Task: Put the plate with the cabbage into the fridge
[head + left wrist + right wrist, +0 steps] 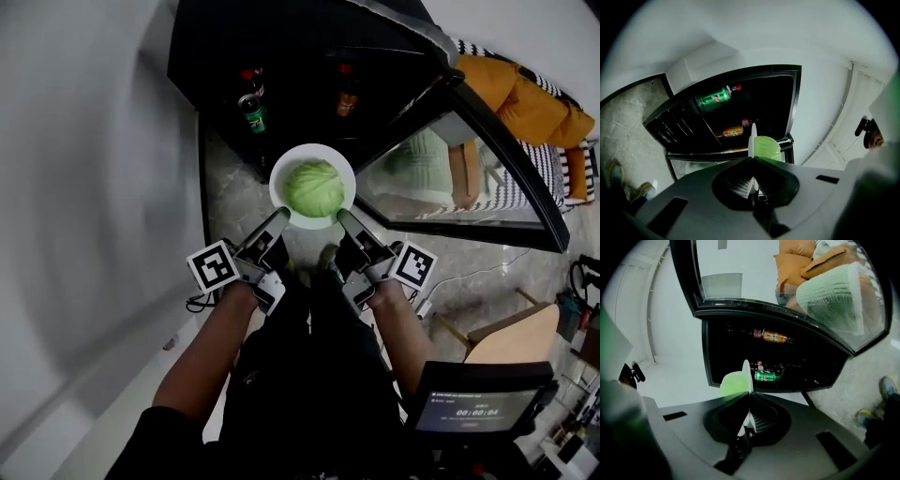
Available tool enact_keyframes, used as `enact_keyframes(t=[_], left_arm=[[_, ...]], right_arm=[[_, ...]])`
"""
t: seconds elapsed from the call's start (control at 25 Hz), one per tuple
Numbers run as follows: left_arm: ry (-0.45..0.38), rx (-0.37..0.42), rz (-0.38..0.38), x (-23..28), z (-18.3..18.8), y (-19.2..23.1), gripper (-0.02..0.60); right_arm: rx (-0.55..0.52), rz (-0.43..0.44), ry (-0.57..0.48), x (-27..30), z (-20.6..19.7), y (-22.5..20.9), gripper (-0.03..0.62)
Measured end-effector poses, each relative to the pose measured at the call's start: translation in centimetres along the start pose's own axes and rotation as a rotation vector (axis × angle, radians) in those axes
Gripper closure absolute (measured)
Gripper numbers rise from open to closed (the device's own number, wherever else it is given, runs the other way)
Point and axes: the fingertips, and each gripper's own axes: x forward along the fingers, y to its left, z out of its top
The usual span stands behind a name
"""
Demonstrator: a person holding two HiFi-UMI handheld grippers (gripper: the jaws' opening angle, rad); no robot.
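Currently the plate with the cabbage hangs in the air just before the open fridge, not inside it. Left gripper and right gripper each clamp its near rim, one per side. Going in probably wants it level, both grippers advancing together, clear of the green can.
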Motion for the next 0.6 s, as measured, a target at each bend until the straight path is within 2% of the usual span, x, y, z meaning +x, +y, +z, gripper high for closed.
enact_keyframes(t=[0.32, 0.4, 0.48, 0.6], left_arm=[[-0.017, -0.03, 0.04, 7.4, 4.3, 8.5, 0.574], [-0.008, -0.021, 0.034, 6.4, 3.7, 7.4, 0.574], [0.017, 0.007, 0.014, 4.1, 2.0, 4.2, 0.574], [0.041, 0.113, 0.028, 0.6, 1.0, -0.2, 0.574]], right_arm=[[0.033, -0.032, 0.034, 6.1, 5.9, -8.7, 0.579], [0.029, -0.037, 0.015, 5.0, 5.1, -7.6, 0.579], [0.011, -0.025, -0.03, 2.3, 3.2, -4.6, 0.579], [0.043, 0.07, -0.082, 0.5, -0.1, -1.0, 0.579]])
